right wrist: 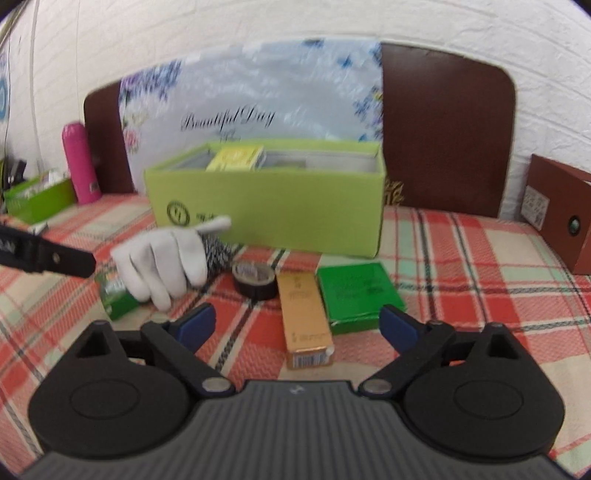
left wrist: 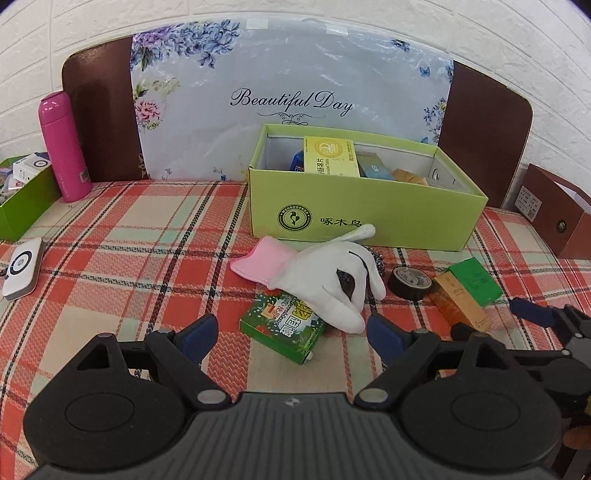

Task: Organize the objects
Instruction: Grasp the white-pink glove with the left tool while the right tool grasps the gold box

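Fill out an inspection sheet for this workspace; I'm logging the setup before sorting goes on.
Surface: plaid tablecloth, red, cream and green.
Job's things: open green box already holding cartons; in front lie a white glove, small green carton partly under it, tape roll, gold carton, flat green box.
Clutter: pink bottle, white gadget, second green bin far left, brown box right.
Grippers: left tool open over the small green carton; right tool open over the gold carton.
Cables: nothing seen.
Surroundings: white brick wall, floral "Beautiful Day" panel.
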`<act>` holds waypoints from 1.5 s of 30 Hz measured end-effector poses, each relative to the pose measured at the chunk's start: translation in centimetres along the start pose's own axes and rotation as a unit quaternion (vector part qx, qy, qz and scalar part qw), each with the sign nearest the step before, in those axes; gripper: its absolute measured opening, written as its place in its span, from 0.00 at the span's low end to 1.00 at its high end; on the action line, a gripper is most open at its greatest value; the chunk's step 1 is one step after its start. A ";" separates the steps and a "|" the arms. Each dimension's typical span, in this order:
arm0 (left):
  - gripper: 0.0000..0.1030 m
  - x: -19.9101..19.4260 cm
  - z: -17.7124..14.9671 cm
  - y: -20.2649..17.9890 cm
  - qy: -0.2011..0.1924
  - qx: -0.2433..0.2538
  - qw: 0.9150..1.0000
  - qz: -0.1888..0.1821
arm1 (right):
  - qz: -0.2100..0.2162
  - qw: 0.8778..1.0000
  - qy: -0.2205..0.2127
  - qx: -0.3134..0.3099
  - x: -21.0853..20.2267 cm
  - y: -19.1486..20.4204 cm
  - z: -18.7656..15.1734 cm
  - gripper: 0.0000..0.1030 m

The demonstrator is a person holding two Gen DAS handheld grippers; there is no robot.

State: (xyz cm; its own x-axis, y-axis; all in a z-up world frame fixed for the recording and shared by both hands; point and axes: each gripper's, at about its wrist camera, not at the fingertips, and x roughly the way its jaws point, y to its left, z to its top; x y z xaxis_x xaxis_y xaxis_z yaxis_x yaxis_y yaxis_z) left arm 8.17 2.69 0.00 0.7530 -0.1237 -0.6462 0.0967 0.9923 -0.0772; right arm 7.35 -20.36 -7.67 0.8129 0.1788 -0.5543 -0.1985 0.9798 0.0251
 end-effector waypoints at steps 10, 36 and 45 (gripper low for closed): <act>0.77 5.1 1.8 -0.8 0.000 0.001 1.000 -0.015 | 0.017 0.999 0.037 0.013 -0.6 -0.1 -1.1 0.29; 0.71 -0.9 -5.3 2.7 0.058 0.040 0.995 -0.069 | 0.059 0.996 0.063 -0.003 -5.5 1.5 -3.2 0.50; 0.31 -0.8 -5.3 2.9 0.060 0.031 0.993 -0.100 | 0.063 0.996 0.064 -0.009 -4.3 2.0 -2.9 0.49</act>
State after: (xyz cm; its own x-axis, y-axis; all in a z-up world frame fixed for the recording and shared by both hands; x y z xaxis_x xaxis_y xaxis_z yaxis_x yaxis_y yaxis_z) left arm 4.40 5.64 -3.68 0.6325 -0.3140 -0.7081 0.2793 0.9451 -0.1696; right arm 1.88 -19.46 -7.64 0.7054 0.2858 -0.6486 -0.3047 0.9485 0.0865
